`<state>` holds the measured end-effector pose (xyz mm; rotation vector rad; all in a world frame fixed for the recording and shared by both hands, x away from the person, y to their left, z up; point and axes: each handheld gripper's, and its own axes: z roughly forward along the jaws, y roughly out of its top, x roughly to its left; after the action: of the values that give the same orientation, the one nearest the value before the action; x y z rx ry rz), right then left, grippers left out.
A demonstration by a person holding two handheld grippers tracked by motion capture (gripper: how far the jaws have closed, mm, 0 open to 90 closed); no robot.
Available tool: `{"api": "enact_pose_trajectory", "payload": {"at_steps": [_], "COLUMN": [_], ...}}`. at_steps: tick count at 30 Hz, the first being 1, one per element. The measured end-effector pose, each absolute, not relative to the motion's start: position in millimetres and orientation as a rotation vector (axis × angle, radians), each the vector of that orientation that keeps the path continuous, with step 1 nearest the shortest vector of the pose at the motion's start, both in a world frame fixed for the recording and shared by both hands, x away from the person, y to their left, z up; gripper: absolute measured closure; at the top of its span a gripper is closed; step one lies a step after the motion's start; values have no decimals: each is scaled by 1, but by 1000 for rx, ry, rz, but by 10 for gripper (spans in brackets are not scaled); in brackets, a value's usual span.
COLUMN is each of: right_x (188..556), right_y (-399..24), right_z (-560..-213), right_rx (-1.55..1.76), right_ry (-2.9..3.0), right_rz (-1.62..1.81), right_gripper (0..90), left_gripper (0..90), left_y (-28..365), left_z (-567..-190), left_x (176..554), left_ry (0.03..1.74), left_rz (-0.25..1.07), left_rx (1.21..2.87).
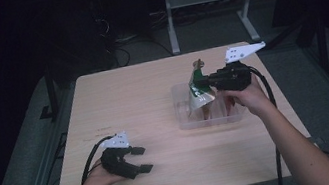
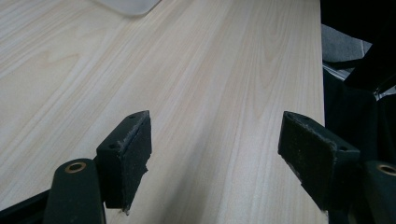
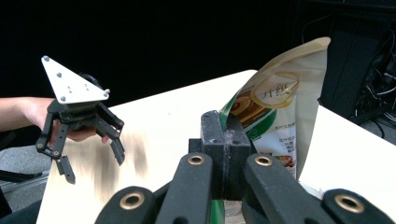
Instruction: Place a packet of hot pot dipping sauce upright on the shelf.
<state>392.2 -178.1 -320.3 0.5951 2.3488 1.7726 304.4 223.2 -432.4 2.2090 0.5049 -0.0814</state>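
Note:
My right gripper (image 1: 200,84) is shut on a green and cream snack bag (image 1: 199,95), which hangs over a clear plastic bin (image 1: 185,119) at the table's right middle. In the right gripper view the jaws (image 3: 225,126) pinch the bag's edge, and the bag (image 3: 275,107) stands up to their right. My left gripper (image 1: 145,158) rests low over the table near the front left, open, with nothing between its fingers. The left gripper view has the jaws (image 2: 215,135) wide apart over bare wood.
The light wooden table (image 1: 129,103) has dark floor and desk legs beyond its far edge. A corner of the clear bin (image 2: 128,4) sits ahead of the left gripper. The left gripper (image 3: 95,170) also appears far off in the right gripper view.

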Motion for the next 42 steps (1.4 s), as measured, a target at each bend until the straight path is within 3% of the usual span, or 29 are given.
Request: {"api": "enact_pose_trajectory", "payload": {"at_steps": [34, 41, 42], "right_x": [407, 404, 401], "right_y": [-163, -168, -171], "right_z": [-348, -342, -338], "right_rx": [716, 714, 713], "right_ry": [2409, 2352, 2336], "right_rz": [1695, 1753, 1762], "right_gripper": [887, 772, 717], "left_gripper": [253, 253, 253], "left_y": [223, 223, 223], "left_z": [-434, -434, -434], "left_x": [303, 303, 303], "left_ry": [505, 506, 504], "left_rz": [-98, -98, -96], "left_rx": [2218, 2219, 2219]}}
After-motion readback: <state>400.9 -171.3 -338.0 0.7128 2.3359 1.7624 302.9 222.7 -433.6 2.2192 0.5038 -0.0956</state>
